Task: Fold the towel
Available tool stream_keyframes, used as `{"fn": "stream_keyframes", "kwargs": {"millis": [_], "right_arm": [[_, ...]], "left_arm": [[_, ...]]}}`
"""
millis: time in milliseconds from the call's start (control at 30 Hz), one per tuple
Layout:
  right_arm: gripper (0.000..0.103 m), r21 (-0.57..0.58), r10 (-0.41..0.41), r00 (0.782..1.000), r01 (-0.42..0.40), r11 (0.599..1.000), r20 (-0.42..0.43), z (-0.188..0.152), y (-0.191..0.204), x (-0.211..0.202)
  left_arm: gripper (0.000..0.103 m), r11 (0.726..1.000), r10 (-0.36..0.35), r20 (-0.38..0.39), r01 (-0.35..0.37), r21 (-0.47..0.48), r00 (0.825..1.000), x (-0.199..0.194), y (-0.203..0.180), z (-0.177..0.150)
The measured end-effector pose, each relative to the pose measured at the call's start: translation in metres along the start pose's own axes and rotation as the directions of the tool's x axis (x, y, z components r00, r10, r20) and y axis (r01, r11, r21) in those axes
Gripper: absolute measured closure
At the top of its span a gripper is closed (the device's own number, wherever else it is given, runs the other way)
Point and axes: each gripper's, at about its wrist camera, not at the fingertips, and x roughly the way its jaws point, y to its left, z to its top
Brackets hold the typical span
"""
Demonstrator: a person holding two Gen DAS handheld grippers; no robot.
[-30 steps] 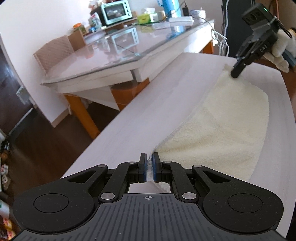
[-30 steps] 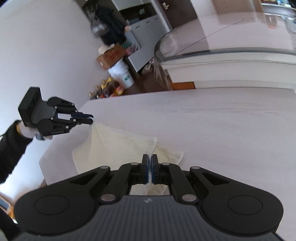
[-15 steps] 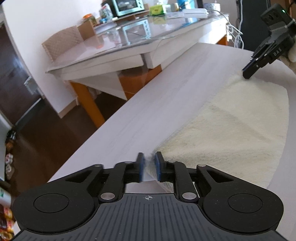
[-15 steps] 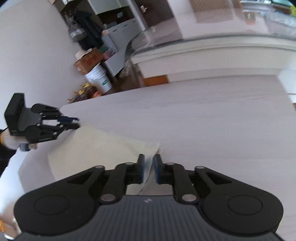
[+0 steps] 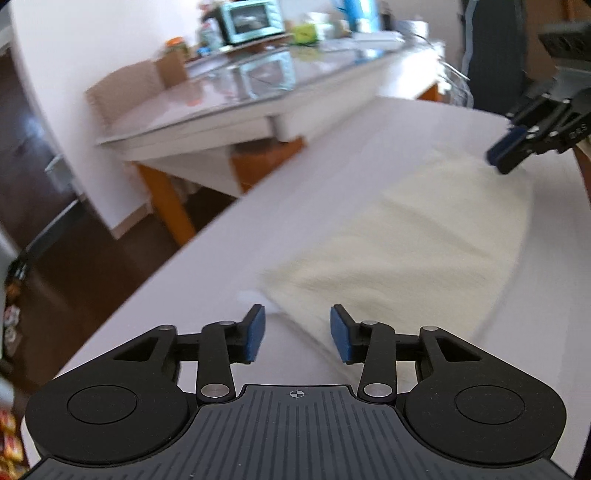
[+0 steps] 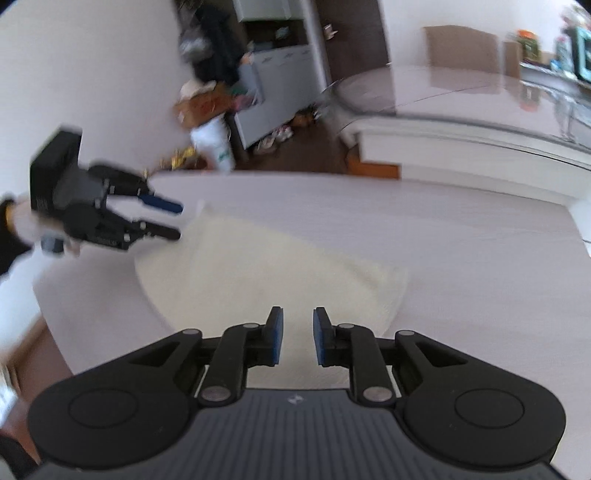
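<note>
Cream towel [image 5: 417,243]: lies folded flat on the pale bench [image 5: 317,184], free of both claws.
Left claw [image 5: 297,334]: jaws spread wide, holding nothing, at the towel's near corner.
Right claw [image 6: 297,341]: jaws parted, empty, over the opposite end.
Behind: glass-topped table [image 5: 229,96] with a teal toaster oven [image 5: 247,18]; chair [image 6: 463,46]; white bucket [image 6: 214,144] and cardboard box [image 6: 197,107] on the dark floor.
Obstructions: nothing lies on the towel.
</note>
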Motion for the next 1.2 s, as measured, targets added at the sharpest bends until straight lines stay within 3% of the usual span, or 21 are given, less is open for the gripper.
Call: {"fn": "stream_keyframes", "kwargs": {"millis": [233, 567, 700, 867, 1033, 1133, 1200], "right_arm": [[0.085, -0.111, -0.037, 0.998, 0.031, 0.993, -0.055, -0.008, 0.014, 0.003], [0.083, -0.205, -0.053, 0.995, 0.034, 0.978, -0.089, -0.010, 0.016, -0.006], [0.080, -0.294, -0.124, 0.992, 0.113, 0.949, -0.020, -0.013, 0.049, -0.013], [0.072, -0.409, -0.083, 0.992, 0.114, 0.905, 0.095, -0.024, 0.130, -0.023], [0.069, -0.479, -0.013, 0.996, 0.054, 0.876, 0.088, -0.039, 0.192, -0.006], [0.069, -0.519, -0.006, 0.996, 0.051, 0.853, 0.088, -0.047, 0.227, 0.008], [0.069, -0.573, -0.044, 0.994, 0.094, 0.814, 0.101, -0.051, 0.249, 0.019]], "left_arm": [[0.069, 1.000, 0.012, 0.000, -0.012, -0.027, 1.000, -0.015, -0.016, -0.014], [0.067, 0.991, 0.026, -0.018, -0.028, -0.133, 1.000, -0.053, -0.064, -0.035], [0.064, 0.982, 0.053, -0.004, -0.052, -0.181, 0.999, -0.064, -0.061, -0.040], [0.062, 0.972, 0.141, -0.015, -0.141, -0.187, 0.990, -0.083, -0.035, -0.044], [0.048, 0.972, 0.149, 0.020, -0.143, -0.189, 0.989, -0.092, -0.028, -0.044], [0.030, 0.971, 0.155, 0.041, -0.144, -0.190, 0.987, -0.098, -0.023, -0.044], [0.019, 0.971, 0.158, 0.055, -0.145, -0.191, 0.986, -0.101, -0.021, -0.044]]}}
